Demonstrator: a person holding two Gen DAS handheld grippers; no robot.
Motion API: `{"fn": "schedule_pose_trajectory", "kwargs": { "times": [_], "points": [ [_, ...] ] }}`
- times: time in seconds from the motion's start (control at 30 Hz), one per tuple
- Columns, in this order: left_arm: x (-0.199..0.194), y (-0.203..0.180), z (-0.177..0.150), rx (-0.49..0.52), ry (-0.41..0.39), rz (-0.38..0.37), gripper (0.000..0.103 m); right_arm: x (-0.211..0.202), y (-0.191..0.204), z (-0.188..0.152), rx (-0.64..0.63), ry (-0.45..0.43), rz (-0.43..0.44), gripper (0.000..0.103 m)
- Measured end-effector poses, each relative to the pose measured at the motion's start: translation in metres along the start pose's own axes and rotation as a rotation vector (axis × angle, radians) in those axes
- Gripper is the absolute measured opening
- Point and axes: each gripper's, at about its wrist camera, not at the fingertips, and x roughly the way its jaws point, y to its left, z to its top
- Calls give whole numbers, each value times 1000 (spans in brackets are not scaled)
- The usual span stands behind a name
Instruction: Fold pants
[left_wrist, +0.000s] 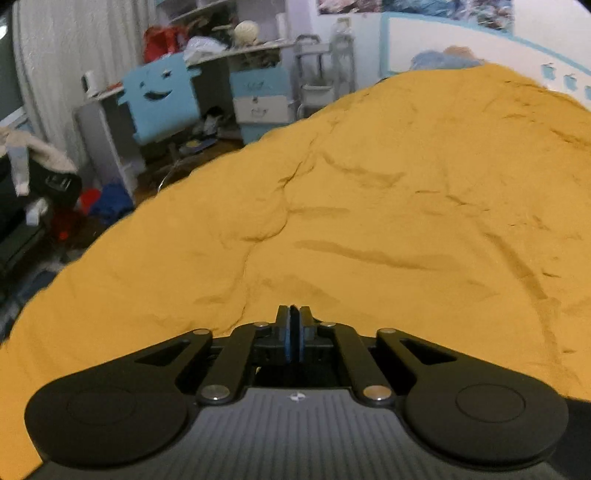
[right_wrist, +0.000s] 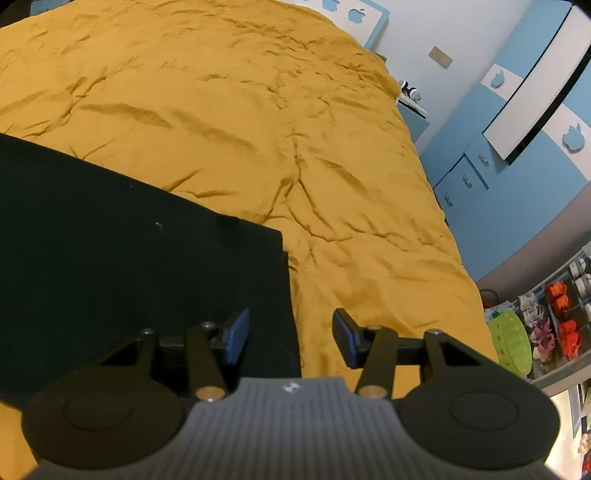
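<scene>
Right now the left gripper (left_wrist: 294, 314) hangs over the wrinkled mustard bedspread (left_wrist: 388, 206), its blue pads nearly touching, with nothing seen between them. Toward ten o'clock in its view a cluttered desk (left_wrist: 236, 51) and blue chair (left_wrist: 162, 99) stand off the bed. The right gripper (right_wrist: 290, 338) stands about half open and empty. Black pants (right_wrist: 122, 243) lie flat from nine to seven o'clock in the right wrist view, their edge running beneath the gap between the fingers.
</scene>
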Motion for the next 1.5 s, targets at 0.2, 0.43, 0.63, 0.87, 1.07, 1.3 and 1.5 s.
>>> {"fn": "schedule_pose_trajectory", "kwargs": {
  "times": [0.2,0.43,0.63,0.87,1.07,1.3,1.5],
  "points": [
    [-13,20,-12,-114,-54,31,19,-5,0,-4,7,-13,2,46],
    [-52,47,-45,-241,26,-72,47,-14,-11,-8,76,-35,29,46],
    [-55,61,-84,-472,96,-216,48,-34,-46,-28,309,-27,122,52],
    [-68,52,-103,-527,112,-195,49,-33,-91,-43,555,-51,302,45],
    [-89,39,-94,-496,118,-119,49,15,-84,2,395,-120,439,42],
    [-112,19,-76,-466,107,-21,49,87,-82,35,295,-108,578,41],
    [-118,-8,-63,-394,99,-1,49,130,-80,43,333,-29,686,38]
  ]
}}
